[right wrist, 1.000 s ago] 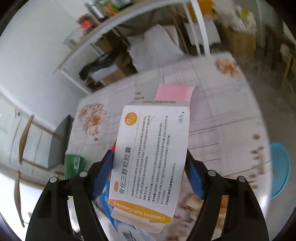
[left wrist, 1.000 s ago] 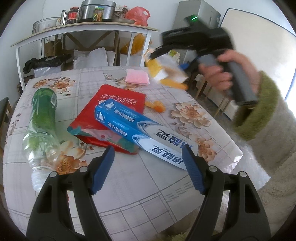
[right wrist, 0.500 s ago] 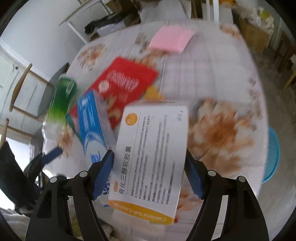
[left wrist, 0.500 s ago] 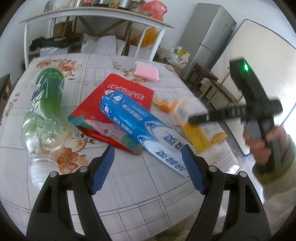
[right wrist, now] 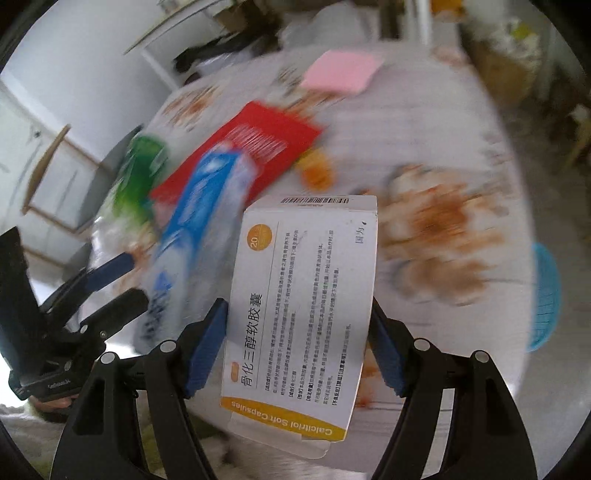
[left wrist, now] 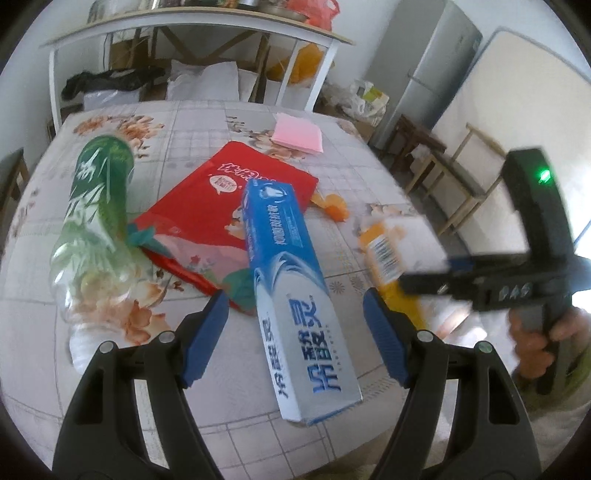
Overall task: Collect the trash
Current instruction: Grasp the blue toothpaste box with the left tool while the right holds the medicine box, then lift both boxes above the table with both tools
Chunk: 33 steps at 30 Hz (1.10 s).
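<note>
My right gripper (right wrist: 297, 339) is shut on a white and orange medicine box (right wrist: 306, 295) and holds it above the table's near right edge; the box also shows blurred in the left wrist view (left wrist: 391, 247). My left gripper (left wrist: 295, 332) is open, its fingers on either side of the near end of a blue toothpaste box (left wrist: 291, 288). The toothpaste box lies partly on a red pouch (left wrist: 221, 206). A green plastic bottle (left wrist: 96, 221) lies on its side at the left. Orange peel (left wrist: 332, 206) lies right of the pouch.
A pink pad (left wrist: 297, 137) lies at the far side of the floral tablecloth (left wrist: 184, 122). A white shelf table (left wrist: 192, 22) with pots stands behind. A fridge (left wrist: 428, 70) and wooden stools (left wrist: 424, 147) stand at the right. A blue stool (right wrist: 543, 295) stands beside the table.
My left gripper has moved forward over the near end of the toothpaste box. My right gripper has swung down and nearer with the medicine box still in it.
</note>
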Each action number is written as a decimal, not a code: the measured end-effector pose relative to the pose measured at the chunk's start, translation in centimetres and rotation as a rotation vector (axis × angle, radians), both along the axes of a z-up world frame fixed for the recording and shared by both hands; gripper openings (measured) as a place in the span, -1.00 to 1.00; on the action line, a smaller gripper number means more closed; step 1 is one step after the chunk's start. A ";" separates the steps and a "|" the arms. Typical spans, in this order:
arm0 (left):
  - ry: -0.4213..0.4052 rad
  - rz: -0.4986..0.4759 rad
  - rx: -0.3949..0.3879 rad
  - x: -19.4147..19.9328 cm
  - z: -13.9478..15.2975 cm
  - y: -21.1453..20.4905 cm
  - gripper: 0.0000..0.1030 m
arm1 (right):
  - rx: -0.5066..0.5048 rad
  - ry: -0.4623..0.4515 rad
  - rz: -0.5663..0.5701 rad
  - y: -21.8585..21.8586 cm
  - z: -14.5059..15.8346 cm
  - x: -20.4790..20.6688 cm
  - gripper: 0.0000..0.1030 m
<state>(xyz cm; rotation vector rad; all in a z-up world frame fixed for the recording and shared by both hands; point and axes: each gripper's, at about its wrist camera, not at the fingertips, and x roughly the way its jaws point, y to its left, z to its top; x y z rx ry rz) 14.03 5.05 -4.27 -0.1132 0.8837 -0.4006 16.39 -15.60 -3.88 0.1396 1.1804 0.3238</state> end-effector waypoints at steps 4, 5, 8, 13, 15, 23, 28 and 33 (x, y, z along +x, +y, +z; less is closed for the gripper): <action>0.008 -0.024 0.145 0.6 -1.0 -2.3 0.38 | -0.117 -0.039 -0.048 -1.5 0.0 0.0 0.38; 0.013 -0.030 0.176 0.7 -1.3 -2.7 0.38 | -0.120 -0.040 -0.050 -1.5 -0.1 0.0 0.38; 0.035 -0.033 0.216 0.8 -2.0 -3.4 0.01 | -0.112 -0.027 -0.058 -1.9 -0.7 -0.1 0.38; 0.080 -0.025 0.182 0.1 -2.0 -3.2 -0.06 | -0.101 -0.015 -0.058 -2.7 -1.4 0.1 0.38; 0.113 -0.037 0.155 -0.8 -1.6 -3.1 -0.06 | -0.096 -0.014 -0.057 -2.7 -1.4 -0.1 0.38; 0.113 -0.067 0.217 -2.0 -1.3 -4.8 0.17 | -0.039 0.027 -0.083 -3.7 -2.1 -0.5 0.52; 0.094 -0.083 0.247 -1.0 -1.5 -5.6 0.19 | -0.046 0.010 -0.091 -3.5 -1.7 -1.2 0.65; 0.094 -0.064 0.279 0.1 -2.2 -6.0 0.18 | -0.102 0.019 -0.106 -2.8 -2.3 -1.7 0.66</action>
